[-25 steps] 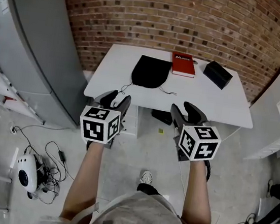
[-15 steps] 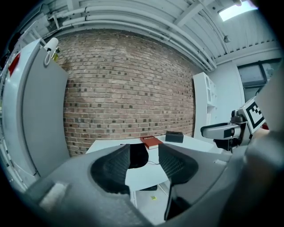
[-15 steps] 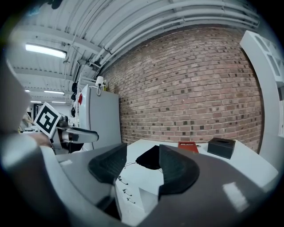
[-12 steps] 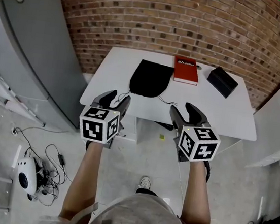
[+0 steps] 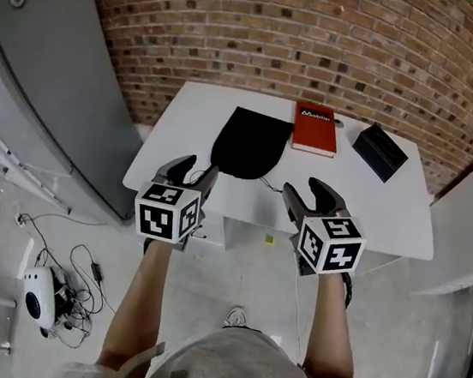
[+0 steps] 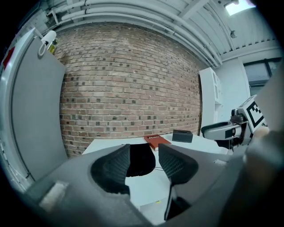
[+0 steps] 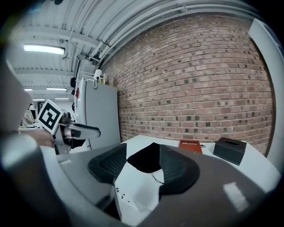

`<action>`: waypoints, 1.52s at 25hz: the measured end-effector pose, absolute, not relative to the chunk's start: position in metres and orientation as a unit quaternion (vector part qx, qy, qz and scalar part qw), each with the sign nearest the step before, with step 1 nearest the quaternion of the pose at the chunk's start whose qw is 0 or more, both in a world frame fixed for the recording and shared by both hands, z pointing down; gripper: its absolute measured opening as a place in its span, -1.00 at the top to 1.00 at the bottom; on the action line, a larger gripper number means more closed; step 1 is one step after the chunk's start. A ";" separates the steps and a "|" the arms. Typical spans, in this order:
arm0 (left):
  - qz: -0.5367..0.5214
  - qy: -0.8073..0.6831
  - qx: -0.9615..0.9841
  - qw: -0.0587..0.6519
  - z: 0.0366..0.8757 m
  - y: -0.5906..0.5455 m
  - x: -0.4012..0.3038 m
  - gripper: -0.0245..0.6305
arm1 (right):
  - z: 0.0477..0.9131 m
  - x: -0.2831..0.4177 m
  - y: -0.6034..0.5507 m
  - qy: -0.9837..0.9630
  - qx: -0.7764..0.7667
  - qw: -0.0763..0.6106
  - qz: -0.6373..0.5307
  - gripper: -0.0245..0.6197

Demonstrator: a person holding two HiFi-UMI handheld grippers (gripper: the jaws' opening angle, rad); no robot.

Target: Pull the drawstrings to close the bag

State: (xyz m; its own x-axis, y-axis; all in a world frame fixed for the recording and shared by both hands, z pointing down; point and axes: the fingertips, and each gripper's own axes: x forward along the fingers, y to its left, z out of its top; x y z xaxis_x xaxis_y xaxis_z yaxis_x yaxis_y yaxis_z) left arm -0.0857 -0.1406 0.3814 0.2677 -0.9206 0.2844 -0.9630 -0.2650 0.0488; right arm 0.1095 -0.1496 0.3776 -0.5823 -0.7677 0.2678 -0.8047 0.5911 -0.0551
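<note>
Bag (image 5: 249,145): black, lies flat on white tabletop (image 5: 372,212), left of centre. Drawstring (image 7: 155,177): thin, trails loose from bag's near end onto tabletop. Book (image 5: 316,129): red, sits just R of bag; black box (image 5: 380,151) further R, by far-right corner. L gripper (image 5: 192,170): hovers at near edge, jaws apart, nothing btwn. R gripper (image 5: 307,194): hovers level w/ L, jaws apart, empty, points at bag. Neither touches bag or drawstring.

The bag (image 5: 249,145) is black cloth, dull and not shiny. The table (image 5: 373,202) is smooth and white. The wall (image 5: 282,43) is rough brick.
</note>
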 end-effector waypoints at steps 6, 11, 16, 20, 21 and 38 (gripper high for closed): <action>0.113 -0.602 0.782 0.118 0.400 -0.169 -0.094 0.30 | 0.400 0.106 -0.182 -0.894 0.418 0.135 0.094 0.20; 0.132 -0.592 0.786 0.122 0.419 -0.182 -0.109 0.30 | 0.418 0.097 -0.204 -0.902 0.390 0.164 0.086 0.20; 0.192 -0.568 0.793 0.110 0.443 -0.196 -0.119 0.30 | 0.437 0.088 -0.219 -0.907 0.367 0.185 0.089 0.20; 0.238 -0.539 0.801 0.108 0.469 -0.204 -0.122 0.30 | 0.455 0.081 -0.224 -0.908 0.350 0.209 0.094 0.21; 0.248 -0.530 0.804 0.109 0.475 -0.206 -0.122 0.30 | 0.460 0.080 -0.225 -0.908 0.348 0.214 0.095 0.21; 0.382 -0.386 0.828 0.141 0.591 -0.257 -0.132 0.30 | 0.554 0.049 -0.262 -0.886 0.310 0.324 0.118 0.27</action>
State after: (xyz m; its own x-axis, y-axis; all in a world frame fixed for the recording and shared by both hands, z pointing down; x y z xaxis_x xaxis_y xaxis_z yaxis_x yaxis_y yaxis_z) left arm -0.1320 -0.2571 0.5913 0.4112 -0.5314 0.7406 -0.7460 -0.6631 -0.0616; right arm 0.0486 -0.2618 0.5543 -0.5983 -0.4725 0.6471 -0.6251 0.7805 -0.0082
